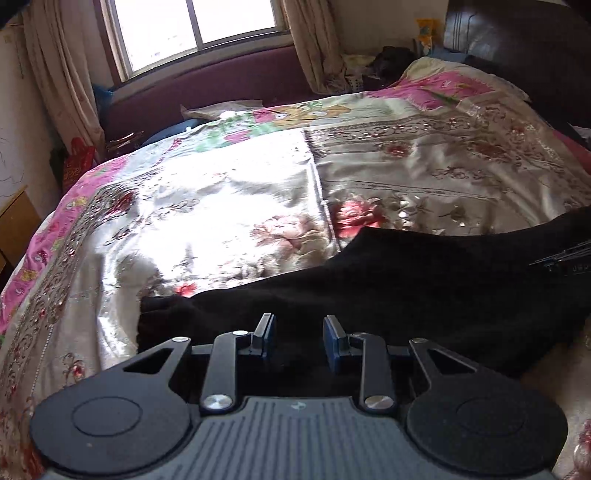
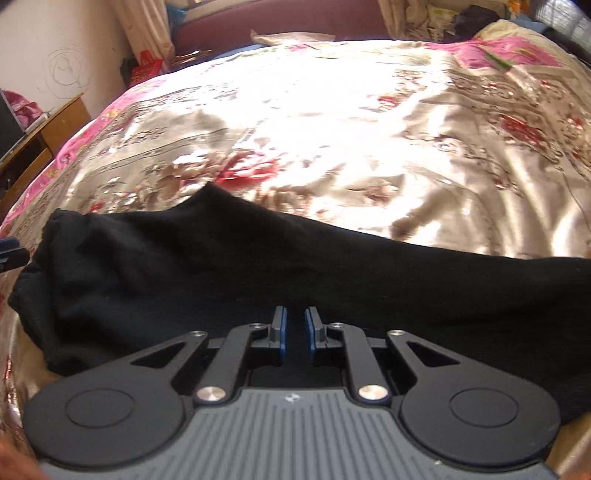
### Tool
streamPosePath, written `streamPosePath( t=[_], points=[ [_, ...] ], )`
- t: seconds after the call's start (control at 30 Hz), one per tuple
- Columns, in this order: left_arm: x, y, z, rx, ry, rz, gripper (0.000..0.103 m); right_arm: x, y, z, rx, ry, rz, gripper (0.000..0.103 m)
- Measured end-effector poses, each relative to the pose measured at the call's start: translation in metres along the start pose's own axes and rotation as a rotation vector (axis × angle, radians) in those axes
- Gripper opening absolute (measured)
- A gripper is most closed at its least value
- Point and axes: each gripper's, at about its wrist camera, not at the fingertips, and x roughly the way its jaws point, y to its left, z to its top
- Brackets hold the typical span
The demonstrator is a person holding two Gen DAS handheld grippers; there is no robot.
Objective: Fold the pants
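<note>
Left wrist view has the left gripper (image 1: pixel 299 334) hovering low over the black pants (image 1: pixel 369 288), its blue-padded fingers (image 1: pixel 269 328) spread apart with nothing between them. Right wrist view shows the right gripper (image 2: pixel 295 328) likewise just above the dark cloth, its jaws narrowly parted and empty, a slim gap left between the pads.

The pants (image 2: pixel 221 266) lie stretched sideways along the near edge of the bed, on a shiny floral bedspread (image 1: pixel 229 206). One end of the garment, bunched and rounded, sits toward the left (image 2: pixel 48 236); the rest runs off to the right.

To my eye the fold has not begun, and the step in hand is taking hold of the fabric. It would go best if each gripper came down on an edge, pinched through all the layers, and both lifted together so the cloth carries over evenly without sagging in the middle.

Satin is slippery, so the pants may slide as they are dragged. Further off stand a window (image 1: pixel 195 26) with curtains (image 1: pixel 59 74), a purple headboard (image 1: pixel 207 85) and a wooden cabinet (image 2: pixel 40 125), none of them in the way
</note>
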Motion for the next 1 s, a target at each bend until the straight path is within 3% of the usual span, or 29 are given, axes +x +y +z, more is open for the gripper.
streamPosePath(
  t=[0.13, 0.27, 0.37, 0.47, 0.57, 0.7, 0.9, 1.0],
  points=[
    [0.027, -0.094, 0.02, 0.11, 0.002, -0.178, 0.044, -0.02, -0.093, -0.016, 0.143, 0.012, -0.171, 0.014],
    [0.048, -0.18, 0.039, 0.221, -0.004, -0.293, 0.044, -0.045, -0.188, -0.041, 0.364, 0.047, -0.313, 0.012],
    [0.053, -0.232, 0.051, 0.28, -0.015, -0.375, 0.044, -0.083, -0.239, -0.056, 0.478, -0.035, -0.367, 0.015],
    [0.058, -0.277, 0.057, 0.352, -0.022, -0.44, 0.044, -0.102, -0.275, -0.064, 0.585, -0.088, -0.337, 0.015],
    [0.062, -0.315, 0.058, 0.424, -0.019, -0.482, 0.045, -0.099, -0.294, -0.068, 0.648, -0.108, -0.304, 0.015],
    [0.062, -0.341, 0.055, 0.492, -0.023, -0.528, 0.045, -0.091, -0.303, -0.072, 0.7, -0.123, -0.265, 0.027],
    [0.063, -0.346, 0.058, 0.495, -0.02, -0.548, 0.045, -0.097, -0.315, -0.079, 0.809, -0.162, -0.22, 0.027],
    [0.066, -0.344, 0.061, 0.483, -0.021, -0.539, 0.045, -0.098, -0.314, -0.081, 0.798, -0.149, -0.237, 0.025]
  ],
)
